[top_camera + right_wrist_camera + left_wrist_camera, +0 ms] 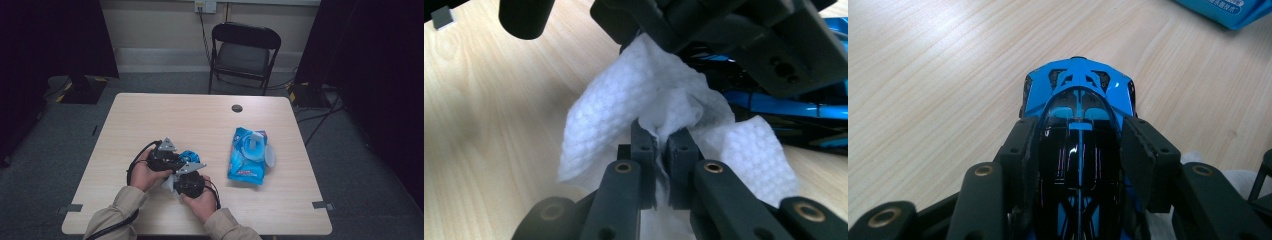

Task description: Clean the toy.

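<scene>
toy car held, wipe pinched against it

left gripper [1080, 150]: jaws clamped on a blue toy car [1079, 95], one pad on each flank of its dark glossy cabin. the car's blue end sticks out past the jaw tips, over bare wood. in the high view the left gripper [162, 156] sits in the person's left hand [142, 175], the car [189, 156] just past its tips.

right gripper [660, 142]: jaws drawn together, pinching a fold of white wipe [644, 100]. the wipe bunches up between the pads and spreads to both sides of the jaws. just beyond the tips it meets the black body of the other gripper and the car's blue bodywork [774, 105]; whether it presses on the car itself, cannot tell. from above, the right gripper [189, 182] is in the right hand [202, 202], tight beside the left one.

outward: light wooden table [200, 120]. a blue wipes pack [248, 155] lies well to the right of both grippers, its lid flipped up. beyond the far table edge, a black folding chair [243, 52].
</scene>
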`<state>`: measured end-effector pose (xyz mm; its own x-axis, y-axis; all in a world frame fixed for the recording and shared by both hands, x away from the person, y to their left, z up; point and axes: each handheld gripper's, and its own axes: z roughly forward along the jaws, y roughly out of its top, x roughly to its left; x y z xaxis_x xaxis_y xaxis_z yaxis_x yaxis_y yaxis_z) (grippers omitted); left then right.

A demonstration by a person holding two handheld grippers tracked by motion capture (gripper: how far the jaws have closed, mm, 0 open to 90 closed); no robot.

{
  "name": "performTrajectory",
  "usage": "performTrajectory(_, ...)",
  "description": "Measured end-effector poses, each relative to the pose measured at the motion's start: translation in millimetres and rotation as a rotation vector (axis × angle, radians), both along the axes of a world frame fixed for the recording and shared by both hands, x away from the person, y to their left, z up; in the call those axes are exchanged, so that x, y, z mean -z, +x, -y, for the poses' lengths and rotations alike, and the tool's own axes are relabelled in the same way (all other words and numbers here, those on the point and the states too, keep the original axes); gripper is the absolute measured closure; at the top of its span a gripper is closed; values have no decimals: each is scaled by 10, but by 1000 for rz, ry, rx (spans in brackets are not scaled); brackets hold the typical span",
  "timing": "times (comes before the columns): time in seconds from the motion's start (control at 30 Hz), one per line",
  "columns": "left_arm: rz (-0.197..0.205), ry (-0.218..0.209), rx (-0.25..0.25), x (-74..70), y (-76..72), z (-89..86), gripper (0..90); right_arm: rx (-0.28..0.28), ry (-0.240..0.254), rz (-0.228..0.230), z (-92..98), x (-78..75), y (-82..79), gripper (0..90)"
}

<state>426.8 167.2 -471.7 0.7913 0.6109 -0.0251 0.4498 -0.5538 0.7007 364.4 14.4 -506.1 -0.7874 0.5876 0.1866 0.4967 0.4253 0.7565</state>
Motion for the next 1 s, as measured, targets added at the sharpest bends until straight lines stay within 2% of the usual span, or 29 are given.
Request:
performTrajectory(0.3, -2, 5, 0, -5, 3, 6, 506, -39, 15, -20, -21, 3, -4, 853)
performTrajectory(0.5, 0, 1, -4, -2, -1, 4, 506, -44, 29, -14, 113, -58, -23, 856)
performTrajectory(0.53, 0, 0, -4, -1, -1, 3, 506, -21, 26, 7, 213, -102, -6, 857)
performTrajectory(0.6, 0, 1, -4, -1, -2, 5, 506, -5, 30, 10, 269, -125, 13, 857)
performTrajectory(0.67, -1, 0, -4, -2, 1, 6, 506, 49, 28, 30, 427, -201, 76, 857)
performTrajectory(0.7, -2, 0, -4, -2, 1, 7, 506, 49, 28, 30, 427, -201, 76, 857)
performTrajectory(0.8, -1, 0, -5, -1, -1, 6, 506, 98, 15, 47, 546, -247, 136, 857)
performTrajectory(0.83, 0, -1, -6, -1, -1, 6, 506, 119, 2, 51, 578, -254, 156, 858)
performTrajectory(0.87, -1, 1, -5, -2, -2, 7, 506, 169, -8, 56, 640, -249, 208, 858)
performTrajectory(0.9, -1, 1, -5, -2, -2, 7, 506, 169, -8, 56, 640, -249, 208, 858)
performTrajectory(0.93, 0, 1, -5, -1, -4, 5, 506, 204, -3, 47, 684, -223, 272, 857)
performTrajectory(1.0, 0, -1, -5, 0, -5, 4, 506, 226, -18, 37, 682, -192, 319, 856)
